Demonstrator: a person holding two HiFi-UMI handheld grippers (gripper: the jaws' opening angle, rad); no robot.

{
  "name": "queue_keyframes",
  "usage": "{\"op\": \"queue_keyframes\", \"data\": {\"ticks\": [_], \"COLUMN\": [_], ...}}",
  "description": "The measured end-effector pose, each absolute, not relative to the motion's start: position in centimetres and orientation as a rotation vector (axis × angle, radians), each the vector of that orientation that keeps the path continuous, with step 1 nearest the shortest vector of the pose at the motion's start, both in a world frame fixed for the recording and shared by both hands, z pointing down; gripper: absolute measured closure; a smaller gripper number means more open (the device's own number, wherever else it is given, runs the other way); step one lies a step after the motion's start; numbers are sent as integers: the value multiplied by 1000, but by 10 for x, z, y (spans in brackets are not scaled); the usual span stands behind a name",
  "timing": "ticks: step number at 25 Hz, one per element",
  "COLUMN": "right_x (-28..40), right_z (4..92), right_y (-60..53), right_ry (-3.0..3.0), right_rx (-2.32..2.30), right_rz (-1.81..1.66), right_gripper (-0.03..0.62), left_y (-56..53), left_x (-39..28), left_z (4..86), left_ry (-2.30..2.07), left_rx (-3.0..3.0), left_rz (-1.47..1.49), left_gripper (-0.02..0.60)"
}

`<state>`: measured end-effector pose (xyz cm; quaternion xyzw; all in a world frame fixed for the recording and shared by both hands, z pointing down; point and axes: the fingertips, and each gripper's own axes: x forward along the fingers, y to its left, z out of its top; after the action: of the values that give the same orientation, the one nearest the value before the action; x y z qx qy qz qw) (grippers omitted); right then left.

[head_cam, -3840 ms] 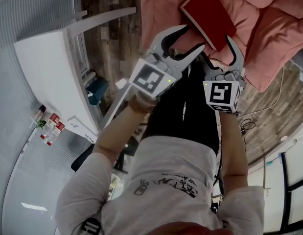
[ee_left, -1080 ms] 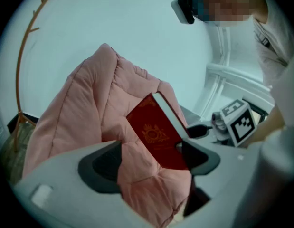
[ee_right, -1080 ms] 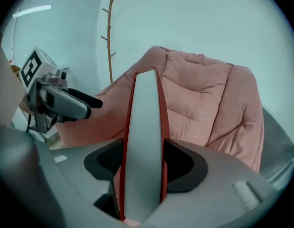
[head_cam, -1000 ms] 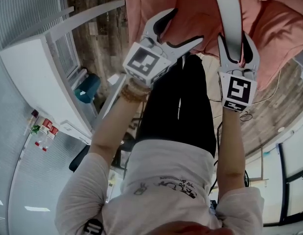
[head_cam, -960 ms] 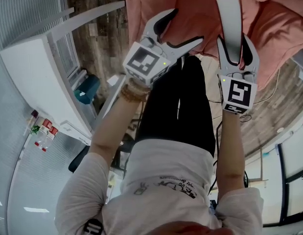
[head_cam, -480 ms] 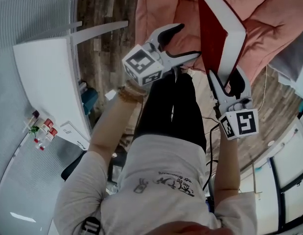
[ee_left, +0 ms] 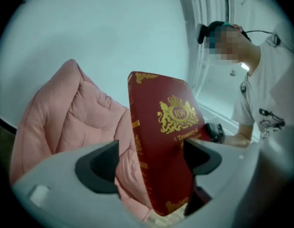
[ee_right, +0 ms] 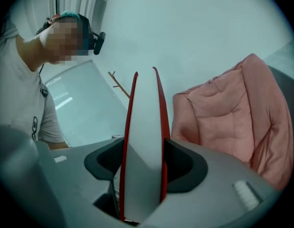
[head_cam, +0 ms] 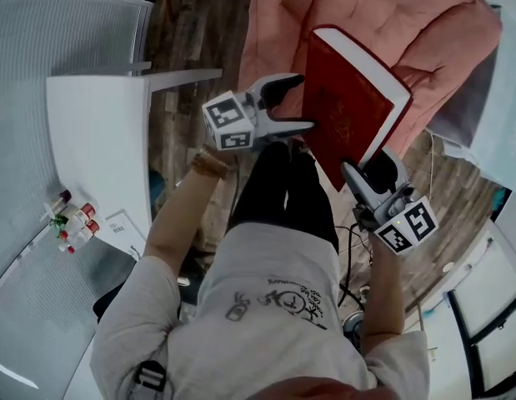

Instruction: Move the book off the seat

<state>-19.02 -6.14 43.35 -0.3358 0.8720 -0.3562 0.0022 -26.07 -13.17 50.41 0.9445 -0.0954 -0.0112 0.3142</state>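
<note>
A red hardback book [head_cam: 345, 107] with gold print is held up in the air, clear of the pink padded seat [head_cam: 383, 23]. My right gripper [head_cam: 370, 167] is shut on its lower edge. The right gripper view shows the white page block of the book [ee_right: 144, 127] pinched between the pads of my right gripper [ee_right: 143, 165]. My left gripper [head_cam: 301, 102] hovers at the book's left edge, its jaws opening. In the left gripper view the book's cover [ee_left: 165, 141] stands just ahead of my left gripper [ee_left: 149, 163], and neither pad presses on it.
A white table [head_cam: 99, 140] stands at the left, with small bottles [head_cam: 70, 219] beyond its near end. Cables [head_cam: 349, 244] lie on the wooden floor by the person's legs. A pale sheet-like object [head_cam: 491, 132] lies right of the seat.
The right gripper has swung the book down and away from the seat, turning its red cover into view. The left gripper has stayed close beside it, jaws apart.
</note>
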Motion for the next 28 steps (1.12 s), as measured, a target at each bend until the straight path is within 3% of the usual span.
{"op": "queue_keyframes", "data": {"ticks": [5,8,11,28], "right_x": [-196,-196,-196,-190], "right_z": [396,378,360,280], "right_y": [-52,-48,-40,18], "right_ry": [2671,2600,2563,2518], "right_rx": [-877,-806,-781,-844], "right_rz": [-1163,-1188,-1187,-1018], "right_gripper": [332,332,330,321], "left_y": [-119,-110,-102,-57], "left_x": [-264,-265,-269,-260], "left_z": [455,428,407,318], "left_ry": [-94,-9,12,137], "left_rx": [2468,2465,2479,2532], "left_rz": [-127,-172,-180,-107], "left_gripper": [167,218,231,257]}}
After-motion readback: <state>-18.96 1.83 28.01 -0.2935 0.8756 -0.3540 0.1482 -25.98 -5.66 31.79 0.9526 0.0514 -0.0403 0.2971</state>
